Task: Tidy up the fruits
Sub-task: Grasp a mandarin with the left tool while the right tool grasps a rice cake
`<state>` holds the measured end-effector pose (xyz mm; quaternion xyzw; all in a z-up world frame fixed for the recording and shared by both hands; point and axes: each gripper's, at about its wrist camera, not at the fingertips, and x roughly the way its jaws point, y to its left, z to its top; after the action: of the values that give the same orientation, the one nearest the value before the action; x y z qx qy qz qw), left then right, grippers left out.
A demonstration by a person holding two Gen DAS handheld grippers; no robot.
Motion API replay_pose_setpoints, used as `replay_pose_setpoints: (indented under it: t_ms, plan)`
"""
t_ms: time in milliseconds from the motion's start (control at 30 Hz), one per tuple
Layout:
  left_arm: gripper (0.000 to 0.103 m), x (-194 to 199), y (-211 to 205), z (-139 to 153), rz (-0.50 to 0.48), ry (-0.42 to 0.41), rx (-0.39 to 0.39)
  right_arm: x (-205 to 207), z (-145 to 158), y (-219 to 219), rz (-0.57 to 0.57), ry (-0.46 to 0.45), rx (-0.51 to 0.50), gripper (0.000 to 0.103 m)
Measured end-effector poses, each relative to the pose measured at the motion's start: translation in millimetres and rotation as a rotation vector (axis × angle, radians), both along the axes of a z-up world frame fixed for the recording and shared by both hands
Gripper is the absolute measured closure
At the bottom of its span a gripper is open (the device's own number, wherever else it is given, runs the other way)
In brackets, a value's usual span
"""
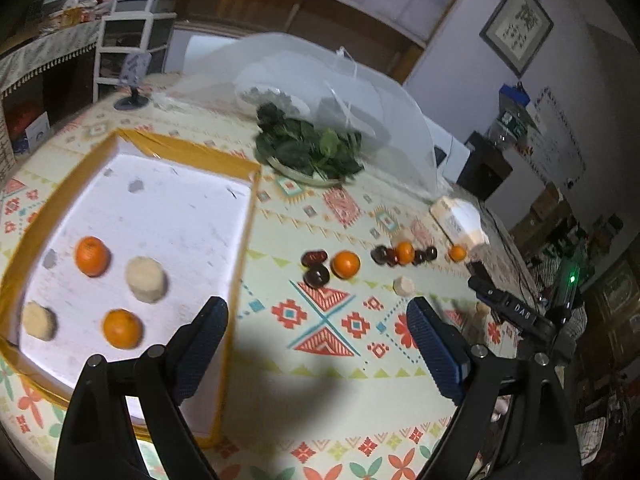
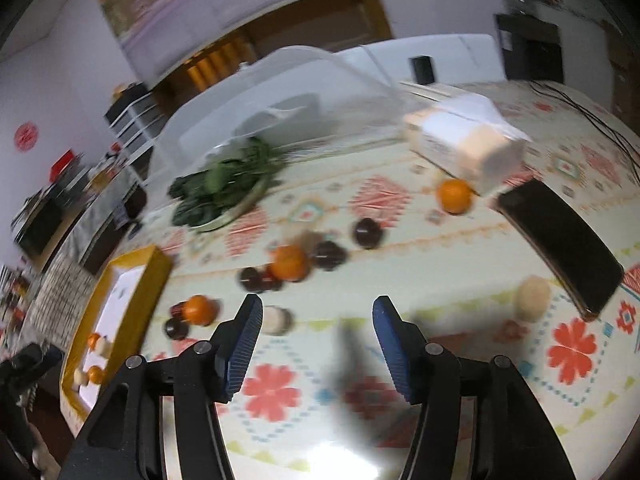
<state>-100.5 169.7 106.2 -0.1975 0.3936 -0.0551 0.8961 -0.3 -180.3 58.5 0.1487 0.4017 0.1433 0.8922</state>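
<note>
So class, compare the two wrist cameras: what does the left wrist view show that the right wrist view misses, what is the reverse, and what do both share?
Only the left wrist view shows the tray's full floor, with two oranges and two pale round pieces on it, plus a framed picture on the wall.

Only the right wrist view shows the flat black device lying on the tablecloth and the red round sticker on the wall.

Both show the plate of greens, the mesh cover, loose oranges, dark fruits, and an open, empty claw.
</note>
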Motion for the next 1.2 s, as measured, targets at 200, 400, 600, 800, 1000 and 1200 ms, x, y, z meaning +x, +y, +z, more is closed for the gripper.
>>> replay_pose_setpoints:
  t_ms: [200,400,600,800,1000,1200]
  plan:
    - [0.013,7,-17,-10,-0.021,0.029,0.030,12,-21,27,0.086,0.041,-0.021,0.041]
    - [0.013,13,-32,-8,-0.039,0.005,0.122,23,-38,87,0.191,0.035,-0.185,0.041]
    - [0.013,25,-60,-5,-0.141,-0.079,0.229,28,-51,104,0.195,0.047,-0.247,0.065]
    - [0.014,63,-91,-25,-0.234,-0.046,0.271,30,-50,92,0.170,0.036,-0.224,0.073]
    - [0.023,100,-112,-49,-0.304,0.003,0.323,37,-51,62,0.118,0.059,-0.102,0.073]
    - [0.023,132,-119,-66,-0.358,0.045,0.355,40,-53,56,0.117,0.083,-0.051,0.072]
